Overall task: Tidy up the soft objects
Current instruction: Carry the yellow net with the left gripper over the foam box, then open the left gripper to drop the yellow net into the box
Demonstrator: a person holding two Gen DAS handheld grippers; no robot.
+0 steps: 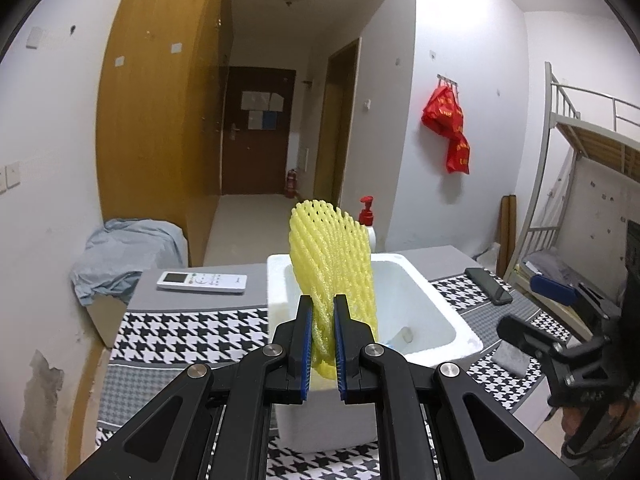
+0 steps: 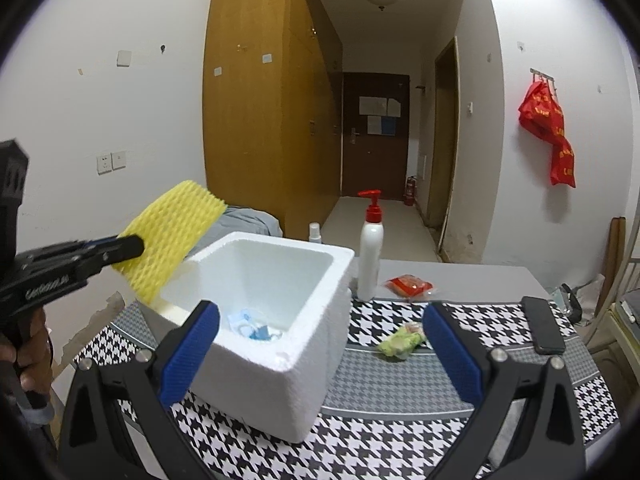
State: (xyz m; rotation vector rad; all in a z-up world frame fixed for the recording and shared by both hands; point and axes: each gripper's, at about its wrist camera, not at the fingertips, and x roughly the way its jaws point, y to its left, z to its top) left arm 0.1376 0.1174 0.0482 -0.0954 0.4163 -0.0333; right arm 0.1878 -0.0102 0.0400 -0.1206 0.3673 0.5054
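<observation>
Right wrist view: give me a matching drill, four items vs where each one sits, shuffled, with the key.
Items:
1. yellow foam net
2. pump bottle
3. black phone
4. blue-and-white soft items

Places:
A. lying on the houndstooth mat, right side
B. on the floor of the white foam box
C. clamped in the left gripper, over the box's left rim
D. standing just behind the box's right corner

Pairs: 1-C, 2-D, 3-A, 4-B

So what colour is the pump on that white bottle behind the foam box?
Red: the pump tops the white bottle, clearest in the right wrist view.
</observation>
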